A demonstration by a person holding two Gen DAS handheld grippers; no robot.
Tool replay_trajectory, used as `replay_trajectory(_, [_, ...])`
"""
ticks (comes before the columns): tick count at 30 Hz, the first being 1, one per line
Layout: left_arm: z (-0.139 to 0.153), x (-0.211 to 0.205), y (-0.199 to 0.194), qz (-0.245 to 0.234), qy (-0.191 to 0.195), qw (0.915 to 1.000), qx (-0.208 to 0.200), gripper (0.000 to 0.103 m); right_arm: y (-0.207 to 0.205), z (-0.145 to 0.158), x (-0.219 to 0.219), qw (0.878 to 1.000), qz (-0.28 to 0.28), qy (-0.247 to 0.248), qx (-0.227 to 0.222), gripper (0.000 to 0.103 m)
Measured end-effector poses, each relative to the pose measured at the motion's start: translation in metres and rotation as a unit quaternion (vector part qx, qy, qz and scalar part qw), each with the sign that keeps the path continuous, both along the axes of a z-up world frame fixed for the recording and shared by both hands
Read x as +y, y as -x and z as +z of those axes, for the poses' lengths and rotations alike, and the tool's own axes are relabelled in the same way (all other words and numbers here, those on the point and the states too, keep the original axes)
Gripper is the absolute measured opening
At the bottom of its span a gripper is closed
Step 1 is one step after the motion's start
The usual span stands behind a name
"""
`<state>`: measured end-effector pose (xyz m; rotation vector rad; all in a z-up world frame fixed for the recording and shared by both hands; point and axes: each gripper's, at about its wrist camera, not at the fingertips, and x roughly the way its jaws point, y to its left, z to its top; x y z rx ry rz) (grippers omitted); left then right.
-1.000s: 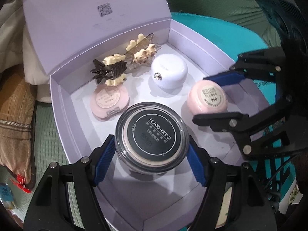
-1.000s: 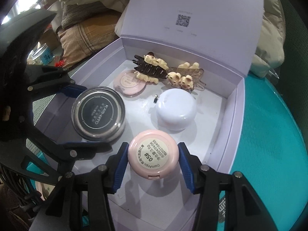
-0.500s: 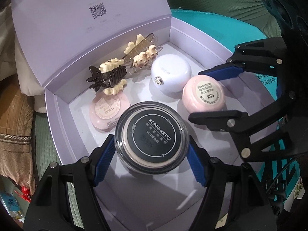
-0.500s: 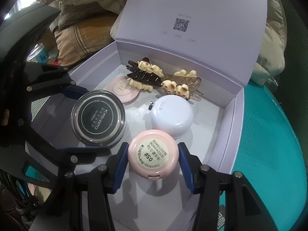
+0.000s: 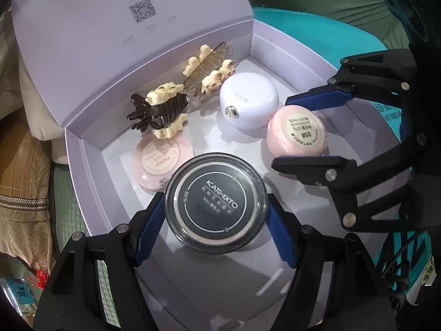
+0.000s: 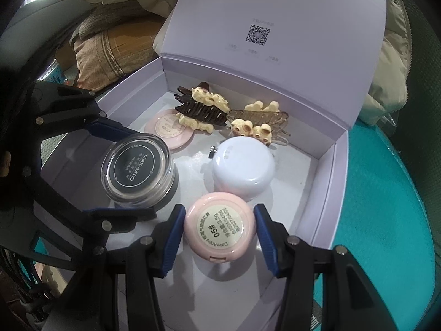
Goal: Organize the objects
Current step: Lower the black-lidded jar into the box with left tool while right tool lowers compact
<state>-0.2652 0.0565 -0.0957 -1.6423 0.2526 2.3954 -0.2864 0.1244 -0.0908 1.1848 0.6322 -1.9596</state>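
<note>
Sitting between left claw (image 5: 216, 222) pads, black jar (image 5: 216, 200), gripped

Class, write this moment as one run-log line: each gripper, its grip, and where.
left gripper: shut on black-lidded jar | right gripper: shut on pink compact | both over open lilac box

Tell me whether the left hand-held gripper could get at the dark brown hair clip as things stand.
Probably not yet: the left hand-held gripper is shut on the black-lidded jar. Otherwise the dark brown hair clip lies uncovered on the flat pink compact, nothing over it.
</note>
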Motion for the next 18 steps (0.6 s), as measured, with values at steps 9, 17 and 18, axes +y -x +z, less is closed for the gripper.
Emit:
replay_trajectory(9, [0.0021,-0.0008,0.0016,-0.003,0.002,1.0,-0.005,0.07,0.002,0.004,0.0016,1.0,-0.02,0.01,-0.004,0.052])
replay_trajectory(17, [0.0083,-0.0066,-0.004,0.016,-0.01,0.9998,0.01,0.067,-0.0027,0.0079,0.0069,0.999,-0.033,0.011,0.002,0.052])
replay_trajectory(18, [0.009,-0.0071,-0.0044,0.018,-0.011,0.9997,0.01,0.067,-0.0022,0.008,0.0078,0.999,-0.034,0.011,0.003,0.052])
